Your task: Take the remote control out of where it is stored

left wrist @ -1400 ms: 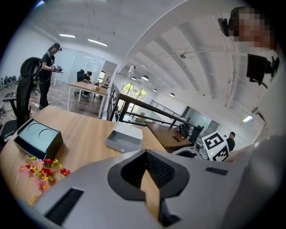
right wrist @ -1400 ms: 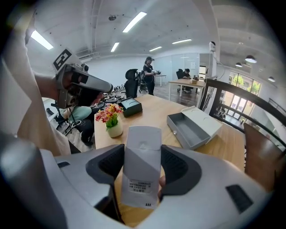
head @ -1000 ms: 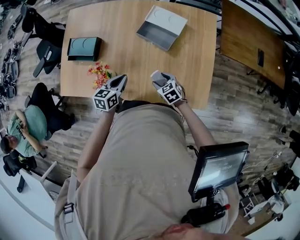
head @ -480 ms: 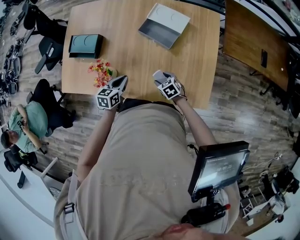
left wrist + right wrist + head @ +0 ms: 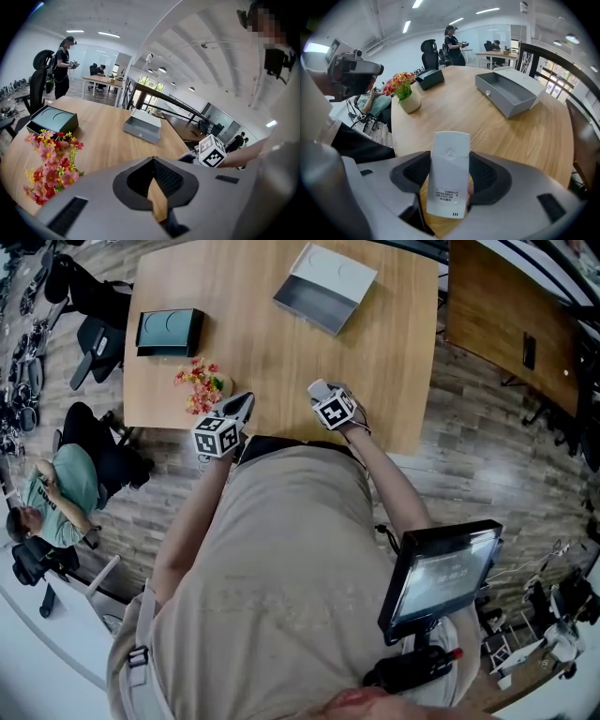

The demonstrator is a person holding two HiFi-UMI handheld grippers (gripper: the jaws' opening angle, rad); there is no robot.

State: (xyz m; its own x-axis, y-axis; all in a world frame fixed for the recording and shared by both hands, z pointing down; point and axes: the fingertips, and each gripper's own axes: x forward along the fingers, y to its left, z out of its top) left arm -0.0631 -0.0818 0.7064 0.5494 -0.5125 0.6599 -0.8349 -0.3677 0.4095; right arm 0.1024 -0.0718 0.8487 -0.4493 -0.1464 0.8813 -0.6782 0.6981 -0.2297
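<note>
A white remote control sits back side up between the jaws of my right gripper, which is shut on it. In the head view the right gripper hovers over the near edge of the wooden table, the remote's end poking past the marker cube. An open grey drawer box lies at the table's far side, also seen in the right gripper view as an empty grey drawer box. My left gripper hangs beside the right one, and its jaws are shut with nothing between them.
A dark green box lies at the table's left, with a pot of red and yellow flowers near the left gripper. Office chairs and a seated person are left of the table. A second wooden table stands on the right.
The right gripper with the remote has drifted slightly farther over the table. The left gripper has barely moved.
</note>
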